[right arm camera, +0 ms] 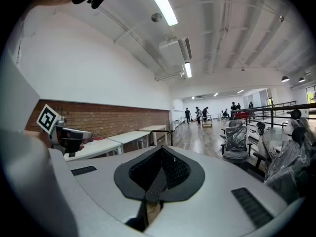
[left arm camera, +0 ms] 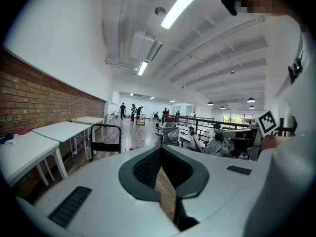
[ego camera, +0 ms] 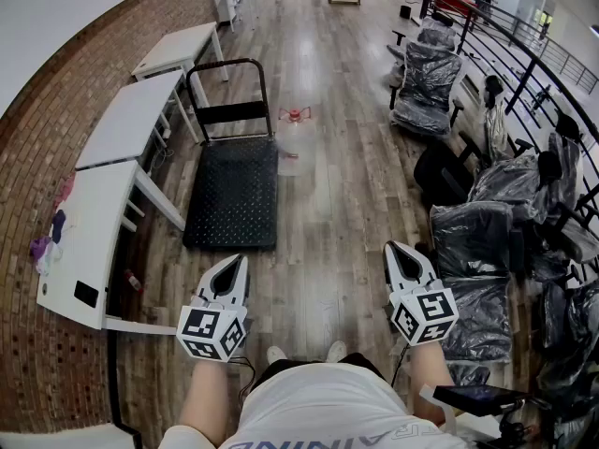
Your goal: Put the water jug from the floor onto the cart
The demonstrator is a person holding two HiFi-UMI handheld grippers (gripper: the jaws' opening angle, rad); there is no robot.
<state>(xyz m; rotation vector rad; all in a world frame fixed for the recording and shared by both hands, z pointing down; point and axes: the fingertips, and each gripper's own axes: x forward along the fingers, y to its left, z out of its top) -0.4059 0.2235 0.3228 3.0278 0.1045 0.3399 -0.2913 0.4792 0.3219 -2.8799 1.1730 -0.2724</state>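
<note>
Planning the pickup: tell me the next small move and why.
Likely step forward toward the water jug: it stands on the floor right of the cart, far ahead of the left gripper and right gripper, both shut and empty.

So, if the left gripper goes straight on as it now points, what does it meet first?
Probably bare wood floor beside the cart; nothing stands nearer before the left gripper, though depth is unclear.

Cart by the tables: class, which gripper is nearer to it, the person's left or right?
Left. The left gripper sits just short of the near edge of the cart; the right gripper is farther off, out to the cart's right.
</note>
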